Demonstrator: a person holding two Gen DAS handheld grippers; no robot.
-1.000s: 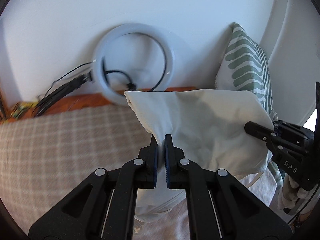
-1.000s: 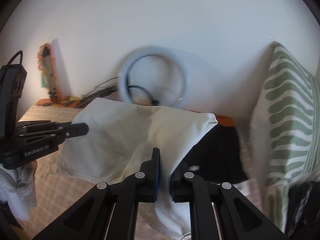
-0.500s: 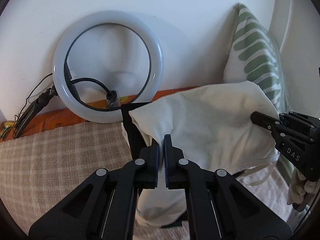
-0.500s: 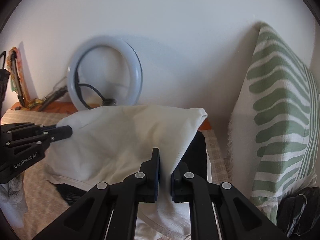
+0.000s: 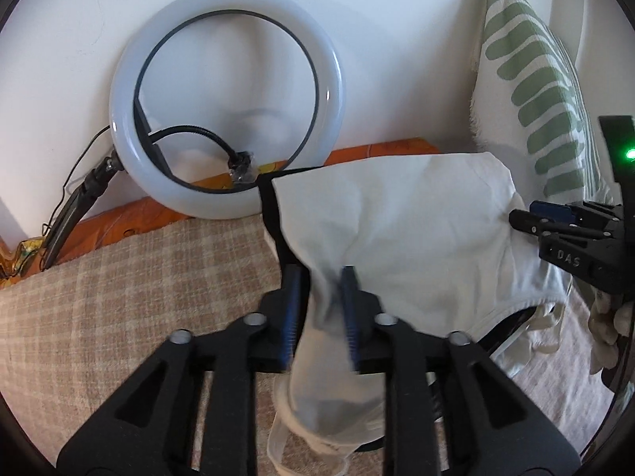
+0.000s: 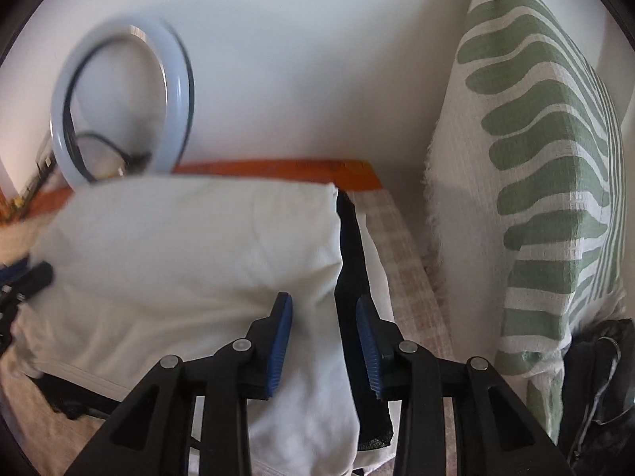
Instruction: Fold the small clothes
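Note:
A cream-white small garment [image 5: 397,230] lies folded on top of a black garment [image 5: 274,218] on the checked beige bed cover. My left gripper [image 5: 319,277] is open, its blue pads either side of a hanging fold of the cream cloth. My right gripper [image 6: 323,309] is open too, its jaws straddling the cream garment [image 6: 190,246] and the black garment's edge [image 6: 349,261]. The right gripper also shows at the right of the left wrist view [image 5: 520,218], its tip at the cloth's edge.
A white ring light [image 5: 226,115] with a black cable leans on the wall behind. A green-and-white patterned pillow [image 6: 535,182] stands at the right. An orange strip [image 6: 278,168] runs along the wall. The checked bed cover [image 5: 119,297] spreads to the left.
Both grippers have opened and let go of the cream garment. It has come down onto the black garment near the wall and pillow.

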